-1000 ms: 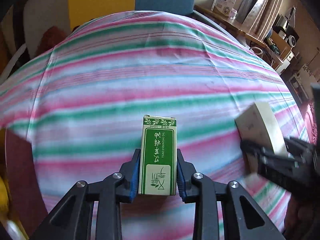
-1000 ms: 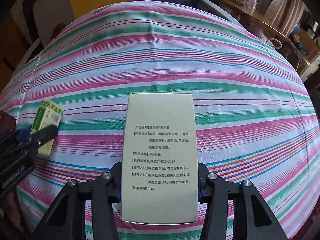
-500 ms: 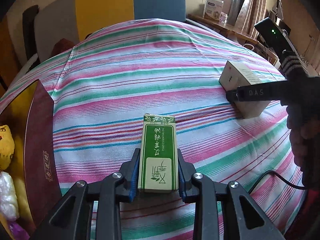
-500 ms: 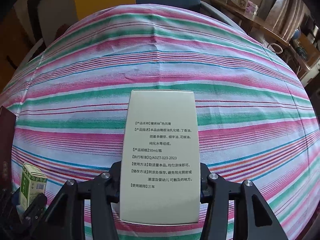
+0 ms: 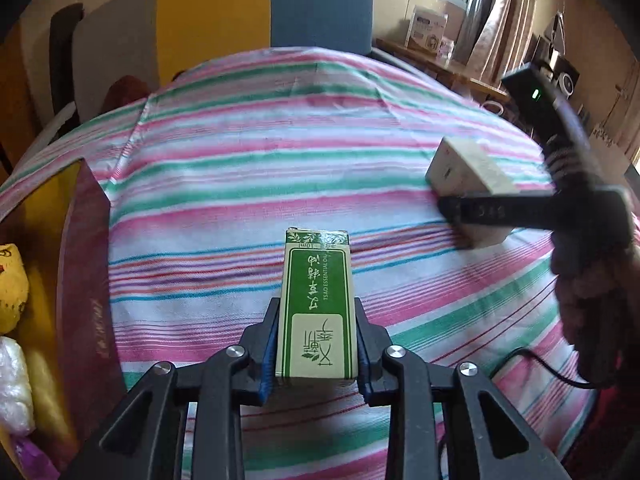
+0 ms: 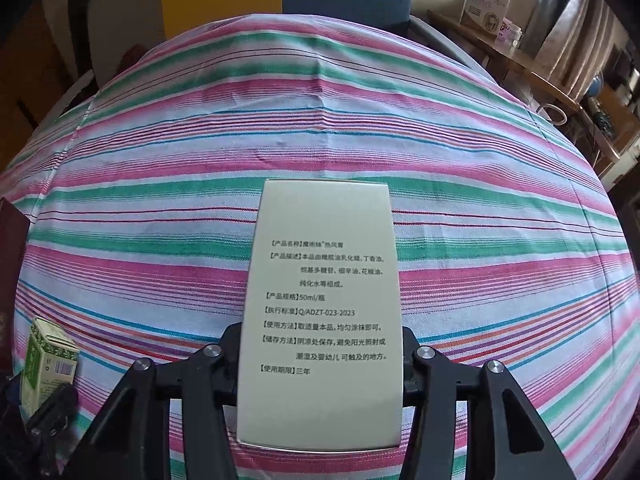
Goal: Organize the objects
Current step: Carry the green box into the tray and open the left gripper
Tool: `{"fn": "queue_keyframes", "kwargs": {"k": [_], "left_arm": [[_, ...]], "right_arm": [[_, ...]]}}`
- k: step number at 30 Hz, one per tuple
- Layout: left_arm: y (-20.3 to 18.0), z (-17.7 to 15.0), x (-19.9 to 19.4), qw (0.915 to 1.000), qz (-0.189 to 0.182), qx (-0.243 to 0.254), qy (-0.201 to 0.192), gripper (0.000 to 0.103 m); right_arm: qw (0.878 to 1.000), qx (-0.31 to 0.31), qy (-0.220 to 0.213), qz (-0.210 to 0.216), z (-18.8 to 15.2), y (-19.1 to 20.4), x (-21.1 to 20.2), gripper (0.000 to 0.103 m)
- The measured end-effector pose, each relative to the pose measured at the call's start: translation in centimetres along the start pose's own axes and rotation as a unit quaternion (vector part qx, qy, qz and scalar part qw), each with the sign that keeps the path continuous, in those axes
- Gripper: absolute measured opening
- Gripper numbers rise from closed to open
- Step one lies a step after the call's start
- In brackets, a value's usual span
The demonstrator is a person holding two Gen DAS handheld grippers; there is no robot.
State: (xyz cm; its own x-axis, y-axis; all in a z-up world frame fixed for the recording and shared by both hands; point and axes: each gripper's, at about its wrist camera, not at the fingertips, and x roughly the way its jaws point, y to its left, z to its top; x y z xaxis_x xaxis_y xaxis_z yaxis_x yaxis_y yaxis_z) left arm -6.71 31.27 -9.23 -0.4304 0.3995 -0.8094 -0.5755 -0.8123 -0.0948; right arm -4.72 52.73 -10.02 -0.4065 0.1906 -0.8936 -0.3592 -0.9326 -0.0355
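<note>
My left gripper [image 5: 316, 344] is shut on a small green and cream essential-oil box [image 5: 318, 304], held above the striped tablecloth [image 5: 240, 184]. My right gripper [image 6: 322, 364] is shut on a larger pale cream box [image 6: 324, 312] with printed Chinese text on its upper face. In the left wrist view the cream box [image 5: 468, 176] and the right gripper [image 5: 520, 210] show at the right, above the cloth. In the right wrist view the green box [image 6: 48, 360] shows at the lower left with part of the left gripper.
A dark red box with a yellow lining [image 5: 80, 280] stands open at the table's left edge, holding a yellow soft item [image 5: 12, 276] and a white wrapped item [image 5: 14, 388]. Chairs [image 5: 320, 4] stand behind the table. A wooden shelf with a carton [image 6: 484, 4] is at the right.
Both grippers have risen and pulled back from the cloth with their boxes still held. The red box at the left has come into view of the left wrist.
</note>
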Motion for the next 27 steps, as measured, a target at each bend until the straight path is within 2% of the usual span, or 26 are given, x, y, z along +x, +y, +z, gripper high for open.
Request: {"fn": "queue_keyframes", "kwargs": {"k": [6,12,20,27], "left_arm": [[0.7,1.0,-5.2,0.9987,-0.005,-0.001,-0.050,0.031],[3.0,0.8,-9.6,0.9966,0.008,-0.015,-0.081,0.031],[7.9,-0.7,-13.1,0.9928,0.042,-0.051,-0.100,0.031],[12.7,-3.1,-14.5,0.9883,0.070,-0.092,-0.100,0.031]], "right_arm": [[1.000,-0.007,-0.009,-0.009,-0.4,0.6,-0.1,0.051],[1.000,-0.012,-0.020,-0.011,-0.8,0.8,-0.3,0.051],[0.999,-0.021,-0.030,-0.019,-1.2,1.5,-0.8,0.051],[0.999,-0.026,-0.033,-0.030,-1.2,1.8,-0.5,0.051]]}}
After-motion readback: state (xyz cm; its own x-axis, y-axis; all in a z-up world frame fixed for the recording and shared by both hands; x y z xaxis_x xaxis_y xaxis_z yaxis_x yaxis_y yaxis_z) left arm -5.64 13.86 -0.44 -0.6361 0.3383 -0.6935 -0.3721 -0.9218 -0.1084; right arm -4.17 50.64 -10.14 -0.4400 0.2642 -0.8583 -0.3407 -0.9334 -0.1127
